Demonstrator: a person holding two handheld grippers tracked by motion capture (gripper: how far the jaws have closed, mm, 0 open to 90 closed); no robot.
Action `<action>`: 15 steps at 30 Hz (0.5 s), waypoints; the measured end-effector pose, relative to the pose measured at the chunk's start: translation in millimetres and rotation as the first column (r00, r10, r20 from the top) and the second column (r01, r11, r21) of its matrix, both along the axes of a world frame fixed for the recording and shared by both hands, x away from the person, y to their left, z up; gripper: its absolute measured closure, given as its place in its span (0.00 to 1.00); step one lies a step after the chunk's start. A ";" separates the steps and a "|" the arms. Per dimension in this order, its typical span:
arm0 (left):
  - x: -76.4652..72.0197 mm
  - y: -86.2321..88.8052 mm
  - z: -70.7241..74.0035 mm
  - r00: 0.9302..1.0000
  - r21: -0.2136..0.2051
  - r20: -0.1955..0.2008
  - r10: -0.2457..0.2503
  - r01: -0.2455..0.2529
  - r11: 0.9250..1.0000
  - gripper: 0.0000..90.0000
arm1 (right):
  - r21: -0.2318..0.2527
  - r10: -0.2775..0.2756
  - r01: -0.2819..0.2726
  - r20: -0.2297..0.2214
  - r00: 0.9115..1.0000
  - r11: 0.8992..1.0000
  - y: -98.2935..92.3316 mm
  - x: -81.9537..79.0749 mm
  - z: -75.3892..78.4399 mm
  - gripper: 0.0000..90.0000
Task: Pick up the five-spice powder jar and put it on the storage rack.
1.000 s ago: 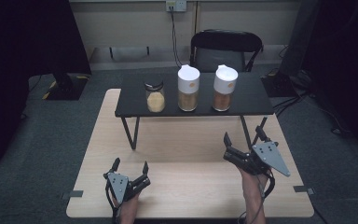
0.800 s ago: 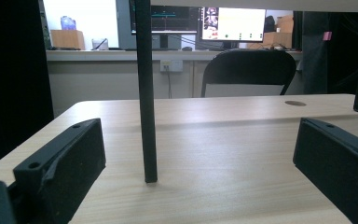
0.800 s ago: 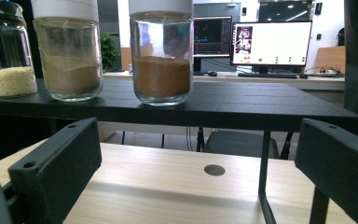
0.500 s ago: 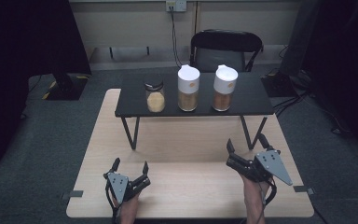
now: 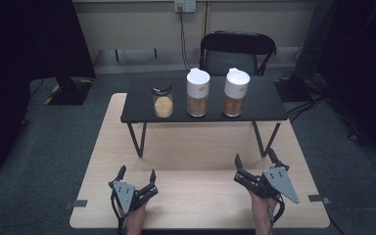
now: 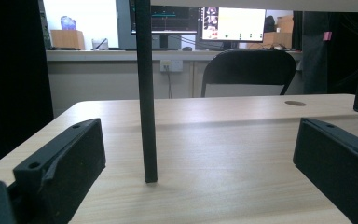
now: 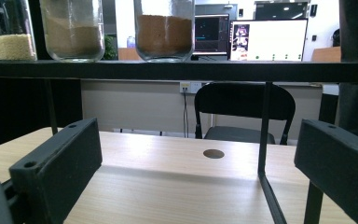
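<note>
Three jars stand in a row on a low black shelf [image 5: 269, 105]: a short black-lidded jar [image 5: 163, 100] of pale grains, and two taller white-lidded jars [image 5: 198, 92] [image 5: 236, 92] of brown powder. The same jars show from below in the right gripper view: pale [image 7: 7, 32], tan [image 7: 73, 29], orange-brown [image 7: 164, 29]. My left gripper [image 5: 137, 175] rests open near the wooden table's front left, nothing between its jaws. My right gripper [image 5: 254, 160] is open at the front right, held a little above the table [image 5: 196, 147]. A shelf leg [image 6: 146, 93] stands straight ahead of the left gripper [image 6: 196, 154].
A black folding chair [image 5: 237, 49] stands behind the table, with a wall outlet and cable [image 5: 183, 19] beyond. The shelf's right legs [image 7: 263, 130] rise in front of the right gripper. A round hole [image 7: 213, 153] marks the tabletop. Monitors [image 7: 265, 39] glow in the background.
My right gripper has drawn back toward the table's front edge and lowered slightly. The left gripper and the jars have not moved.
</note>
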State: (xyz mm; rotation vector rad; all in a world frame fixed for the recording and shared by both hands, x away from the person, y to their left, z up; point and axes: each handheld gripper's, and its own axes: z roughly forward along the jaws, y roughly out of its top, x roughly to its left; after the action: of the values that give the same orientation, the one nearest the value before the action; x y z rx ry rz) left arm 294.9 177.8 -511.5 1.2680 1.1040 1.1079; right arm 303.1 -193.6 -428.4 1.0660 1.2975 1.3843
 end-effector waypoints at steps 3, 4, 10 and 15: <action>0.0 0.0 0.0 1.000 0.000 0.000 0.000 0.000 1.000 0.02 | -0.003 0.002 -0.002 0.012 1.000 1.000 1.7 -1.5 -4.6 0.00; 0.0 0.0 0.0 1.000 0.000 0.000 0.000 0.000 1.000 0.02 | -0.008 0.004 -0.004 0.013 1.000 1.000 2.4 -1.9 -6.2 0.00; 0.0 0.0 0.0 1.000 0.000 0.000 0.000 0.000 1.000 0.02 | -0.020 0.003 -0.003 -0.001 1.000 1.000 4.2 -2.0 -15.5 0.00; 0.0 0.0 0.0 1.000 0.000 0.000 0.000 0.000 1.000 0.02 | -0.005 -0.001 0.001 -0.018 1.000 1.000 2.8 -1.4 -26.8 0.00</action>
State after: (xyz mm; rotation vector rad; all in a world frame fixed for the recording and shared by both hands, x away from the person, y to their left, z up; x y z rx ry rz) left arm 294.9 177.8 -511.5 1.2681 1.1039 1.1081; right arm 301.7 -190.8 -455.1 1.0779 1.3132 1.3730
